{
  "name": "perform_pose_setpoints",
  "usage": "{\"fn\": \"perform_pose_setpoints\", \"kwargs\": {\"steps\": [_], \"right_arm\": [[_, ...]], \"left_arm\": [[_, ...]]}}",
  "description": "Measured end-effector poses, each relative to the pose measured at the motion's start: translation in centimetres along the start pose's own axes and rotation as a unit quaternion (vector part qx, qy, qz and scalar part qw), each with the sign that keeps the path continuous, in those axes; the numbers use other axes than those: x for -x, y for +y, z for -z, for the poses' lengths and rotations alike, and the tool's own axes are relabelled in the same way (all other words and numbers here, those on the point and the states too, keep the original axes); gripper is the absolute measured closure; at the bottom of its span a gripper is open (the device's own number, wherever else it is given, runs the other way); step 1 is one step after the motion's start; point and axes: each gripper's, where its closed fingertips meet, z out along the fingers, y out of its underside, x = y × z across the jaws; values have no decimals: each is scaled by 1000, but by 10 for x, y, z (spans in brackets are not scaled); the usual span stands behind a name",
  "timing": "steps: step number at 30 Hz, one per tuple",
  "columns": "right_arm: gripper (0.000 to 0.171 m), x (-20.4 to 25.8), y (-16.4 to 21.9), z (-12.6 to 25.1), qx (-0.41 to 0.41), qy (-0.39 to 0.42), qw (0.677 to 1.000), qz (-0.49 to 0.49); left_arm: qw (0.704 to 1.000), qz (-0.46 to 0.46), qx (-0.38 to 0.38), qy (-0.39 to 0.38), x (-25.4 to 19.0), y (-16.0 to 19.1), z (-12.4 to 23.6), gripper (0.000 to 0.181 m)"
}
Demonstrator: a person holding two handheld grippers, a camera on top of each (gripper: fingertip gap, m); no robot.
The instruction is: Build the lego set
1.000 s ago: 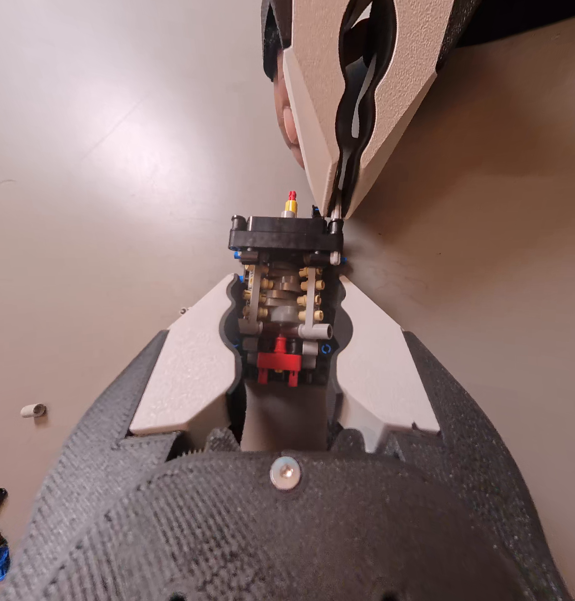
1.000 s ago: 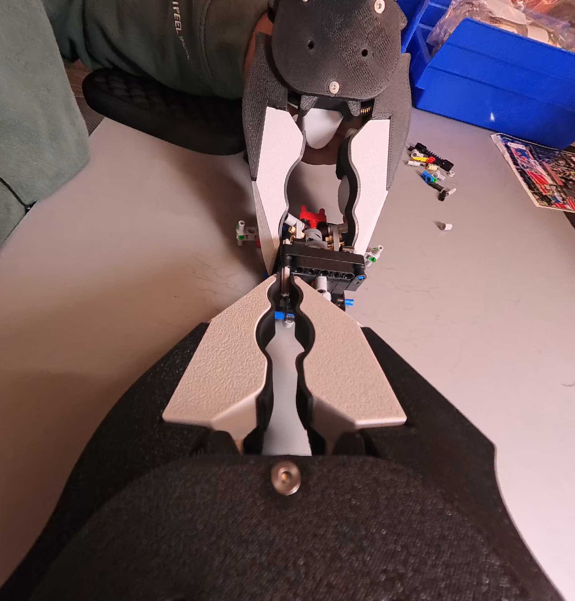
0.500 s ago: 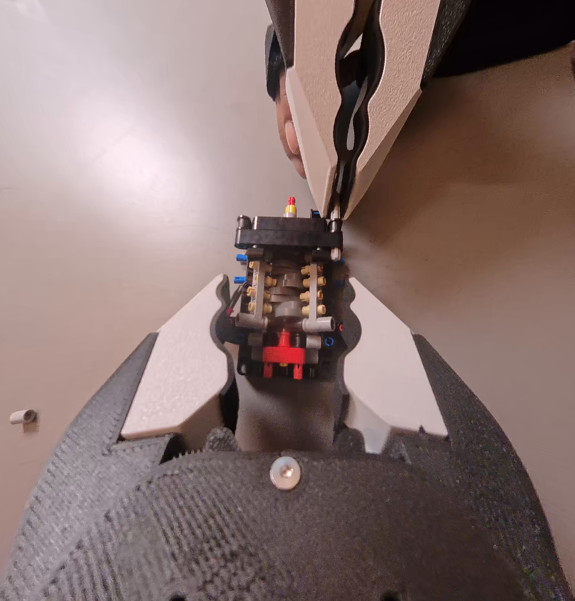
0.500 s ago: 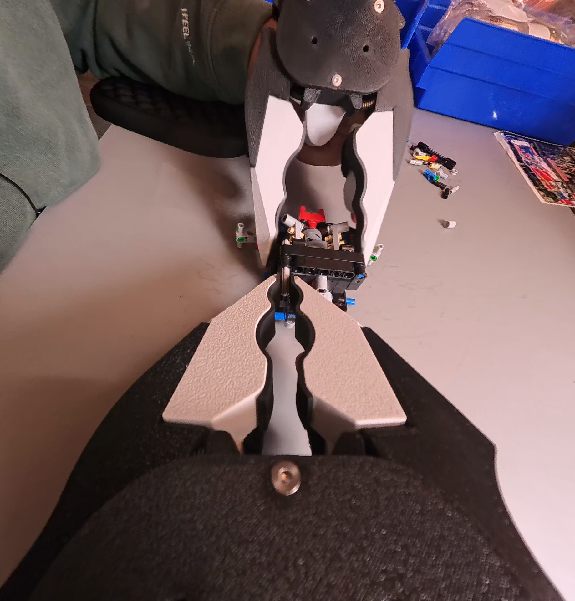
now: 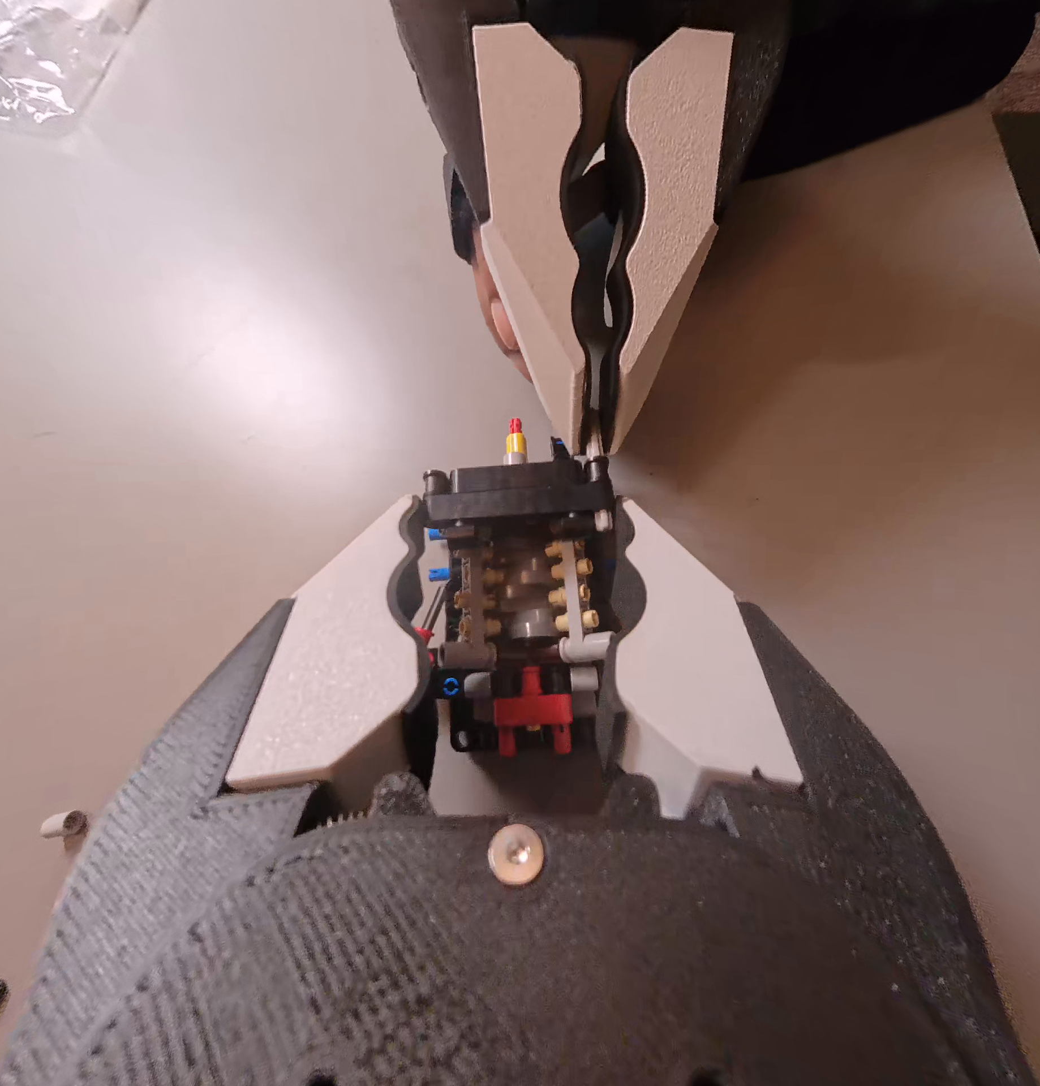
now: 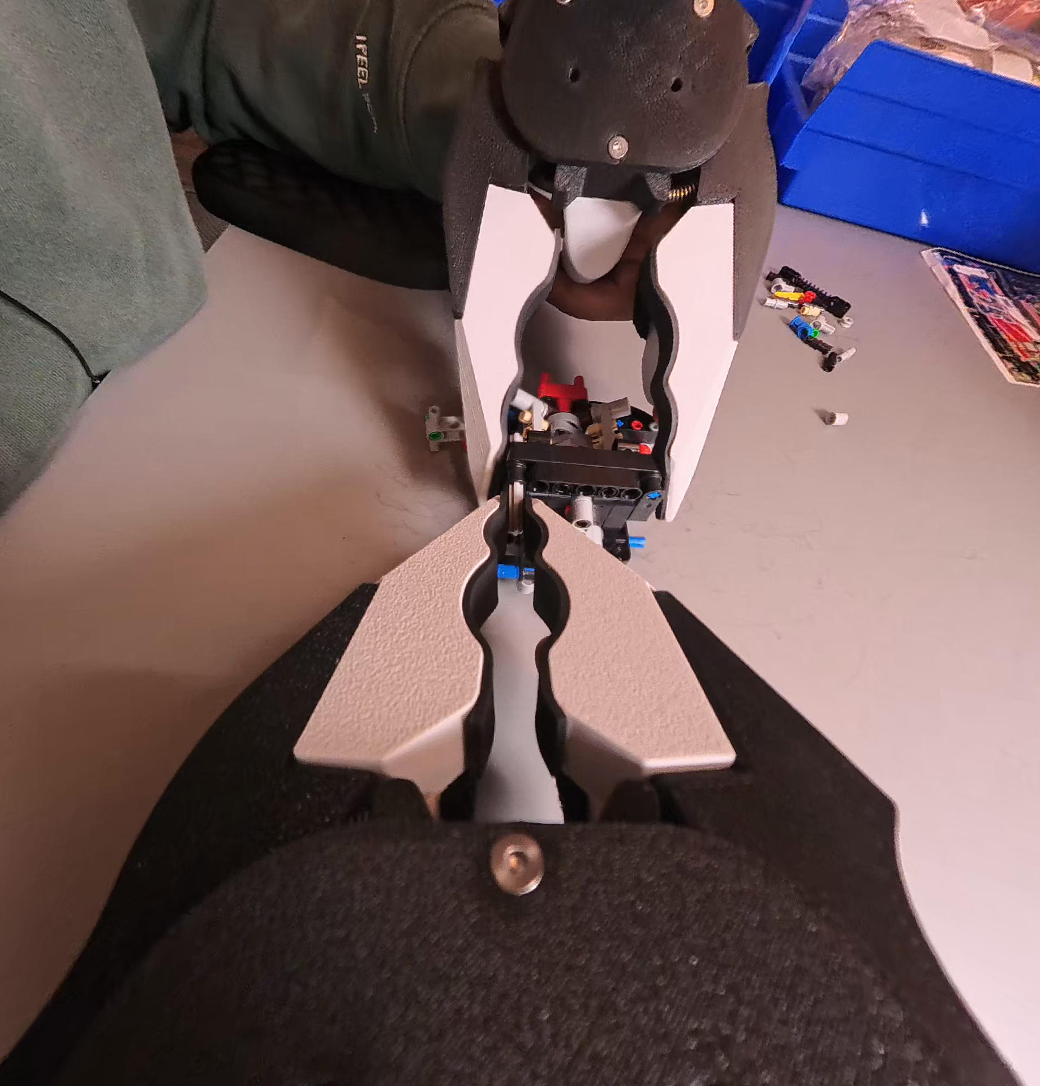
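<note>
The lego assembly [image 5: 523,593] stands on the table: a black frame [image 5: 517,493] at its far end, tan pins in the middle, a red piece [image 5: 532,711] at its near end. My left gripper [image 5: 517,511] is shut on it, with the fingertips against the black frame's sides. My right gripper [image 6: 515,514] is shut on a thin grey lego piece [image 6: 513,499] at the frame's corner. In the left wrist view it [image 5: 594,449] comes in from above. The assembly also shows in the right wrist view [image 6: 585,476], between the left gripper's white fingers [image 6: 482,352].
Loose lego parts [image 6: 808,311], an instruction booklet [image 6: 1005,317] and blue bins [image 6: 917,147] lie at the right. A small white piece [image 6: 835,417] and a grey connector [image 6: 444,429] lie near the assembly. A person in a green top [image 6: 271,88] sits behind. Left and right tips are no more than a few centimetres apart.
My left gripper loosened, slid forward along the assembly and closed again, so its tips now flank the black frame. My right gripper stayed shut at the frame's corner.
</note>
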Motion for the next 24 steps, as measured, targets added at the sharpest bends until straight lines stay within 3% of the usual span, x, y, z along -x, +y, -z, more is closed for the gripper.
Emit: {"fn": "perform_pose_setpoints", "kwargs": {"steps": [18, 24], "right_arm": [[168, -1, -1, -1, 1, 8, 1000, -1], [168, -1, -1, -2, -1, 10, 1000, 0]], "left_arm": [[1000, 17, -18, 9, -3, -4, -1, 109], [999, 29, -31, 9, -2, -8, 1, 113]]}}
